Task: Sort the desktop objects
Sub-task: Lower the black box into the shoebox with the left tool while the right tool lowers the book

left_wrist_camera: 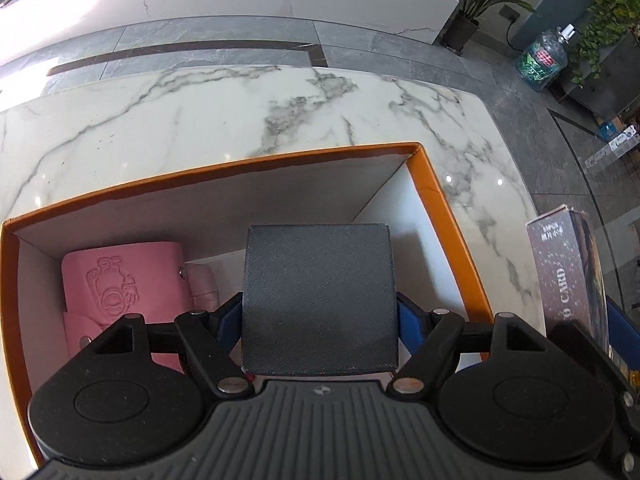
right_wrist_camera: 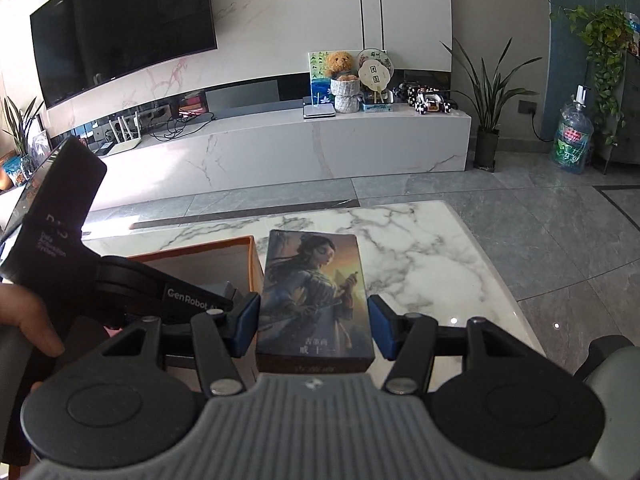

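Observation:
My left gripper is shut on a dark grey square box and holds it over the open orange storage box. A pink embossed pouch lies inside that box at the left. My right gripper is shut on a card box with a painted figure on its face, held just right of the orange box. The card box also shows at the right edge of the left wrist view. The left gripper's body shows at the left of the right wrist view.
The orange box stands on a white marble table that extends far and right. Beyond the table is grey tiled floor, a white TV console, a potted plant and a water jug.

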`<state>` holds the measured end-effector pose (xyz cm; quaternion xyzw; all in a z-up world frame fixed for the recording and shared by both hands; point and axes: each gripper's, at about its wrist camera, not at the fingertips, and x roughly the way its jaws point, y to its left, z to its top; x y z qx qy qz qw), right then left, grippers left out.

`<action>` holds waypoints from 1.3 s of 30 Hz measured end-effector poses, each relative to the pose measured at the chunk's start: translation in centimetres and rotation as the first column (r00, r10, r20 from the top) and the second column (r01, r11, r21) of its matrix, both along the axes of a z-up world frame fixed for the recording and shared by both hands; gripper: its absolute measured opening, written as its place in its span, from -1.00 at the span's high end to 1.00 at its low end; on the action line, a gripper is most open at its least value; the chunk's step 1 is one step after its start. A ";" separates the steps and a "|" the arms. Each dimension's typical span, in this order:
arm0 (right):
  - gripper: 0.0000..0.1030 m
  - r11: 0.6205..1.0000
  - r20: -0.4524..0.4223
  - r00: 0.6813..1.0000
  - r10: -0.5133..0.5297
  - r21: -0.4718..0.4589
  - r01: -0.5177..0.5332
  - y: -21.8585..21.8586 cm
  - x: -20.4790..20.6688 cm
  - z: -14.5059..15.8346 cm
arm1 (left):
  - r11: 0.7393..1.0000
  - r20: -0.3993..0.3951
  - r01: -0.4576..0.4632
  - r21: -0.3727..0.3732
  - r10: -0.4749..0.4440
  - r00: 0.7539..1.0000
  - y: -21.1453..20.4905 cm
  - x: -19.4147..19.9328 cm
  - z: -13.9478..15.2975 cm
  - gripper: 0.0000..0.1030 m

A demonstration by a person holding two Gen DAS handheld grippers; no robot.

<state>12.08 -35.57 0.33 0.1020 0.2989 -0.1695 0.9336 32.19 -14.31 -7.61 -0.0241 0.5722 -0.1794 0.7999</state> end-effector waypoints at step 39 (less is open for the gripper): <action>-0.16 0.975 -0.324 0.927 0.191 -0.046 -0.217 8.7 9.0 -4.8 | 0.986 0.197 -0.152 -0.064 0.162 0.967 19.1 -5.1 4.8 -0.64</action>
